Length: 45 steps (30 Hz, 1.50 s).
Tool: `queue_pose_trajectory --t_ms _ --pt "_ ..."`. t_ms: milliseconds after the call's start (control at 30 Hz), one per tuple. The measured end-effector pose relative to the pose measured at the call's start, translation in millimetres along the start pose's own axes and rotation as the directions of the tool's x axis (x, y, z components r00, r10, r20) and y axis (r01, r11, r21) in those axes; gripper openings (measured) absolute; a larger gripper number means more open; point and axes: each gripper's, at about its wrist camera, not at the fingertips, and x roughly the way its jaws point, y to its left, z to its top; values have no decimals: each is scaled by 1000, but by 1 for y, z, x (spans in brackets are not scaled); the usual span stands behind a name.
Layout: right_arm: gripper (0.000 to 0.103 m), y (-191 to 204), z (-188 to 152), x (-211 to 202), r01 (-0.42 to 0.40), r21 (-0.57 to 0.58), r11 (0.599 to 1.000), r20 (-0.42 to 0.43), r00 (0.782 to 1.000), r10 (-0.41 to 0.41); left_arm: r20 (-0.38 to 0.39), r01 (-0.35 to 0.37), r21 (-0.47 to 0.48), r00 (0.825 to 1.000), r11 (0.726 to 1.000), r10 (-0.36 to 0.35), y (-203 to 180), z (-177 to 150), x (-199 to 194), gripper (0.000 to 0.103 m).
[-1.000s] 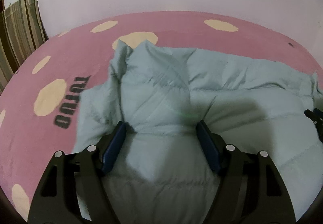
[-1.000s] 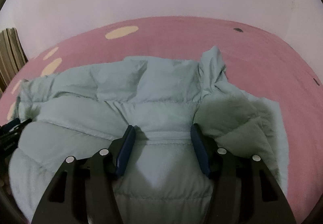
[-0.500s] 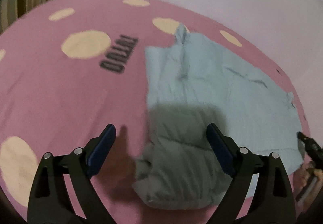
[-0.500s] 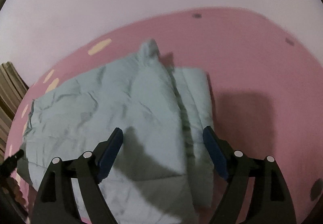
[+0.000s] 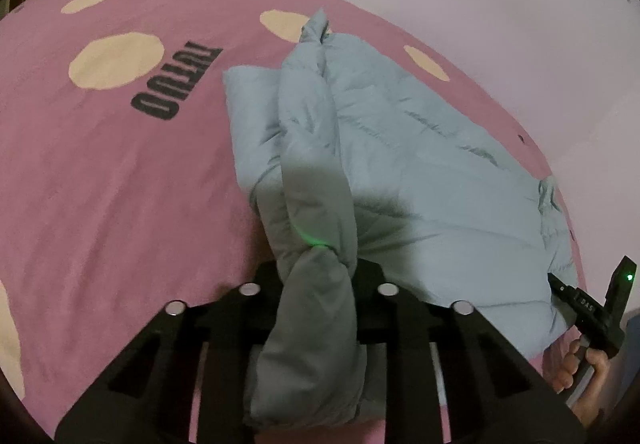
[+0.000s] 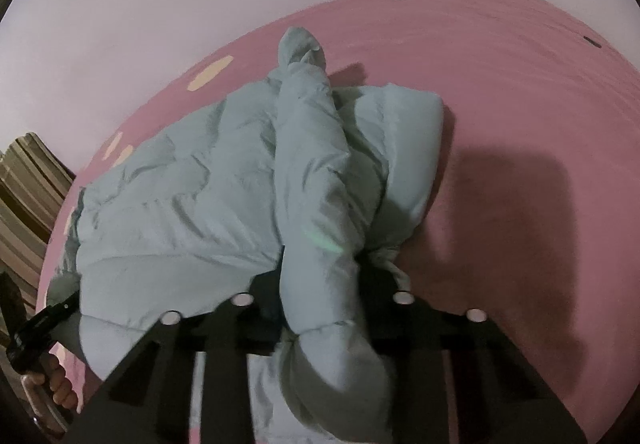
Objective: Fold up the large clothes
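Both claws have just been closing, and now the left claw [image 5: 316, 276] and right claw [image 6: 320, 284] each pinch a bunched fold of the pale blue-green puffy quilted jacket [image 5: 420, 164] spreading ahead of them over the pink spotted bedspread [image 5: 100, 184].

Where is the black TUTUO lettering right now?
In the left wrist view, the TUTUO lettering sits upper left on the pink spotted bedspread, just left of the pale blue puffer jacket.

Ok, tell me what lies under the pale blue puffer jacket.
The pink blanket with cream spots spreads out around the pale blue puffer jacket; what lies directly beneath it is covered.
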Motion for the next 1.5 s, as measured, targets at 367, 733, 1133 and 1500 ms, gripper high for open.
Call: queue_pose_trajectory --t_ms 367,733,1133,1500 --pt "18 13 -40 -44 -71 7 997 17 997 71 19 -43 21 999 999 42 12 -15 -52 16" --pt "18 13 -99 -87 -102 14 995 -2 995 102 3 -53 13 999 998 53 39 -71 -109 16" --pt "18 13 -141 -116 -95 -2 995 -15 995 95 -5 -42 -4 999 999 42 54 -128 -152 16" --pt "25 15 -149 -118 -68 -37 997 -8 998 67 5 -80 22 997 997 80 53 -140 -152 24"
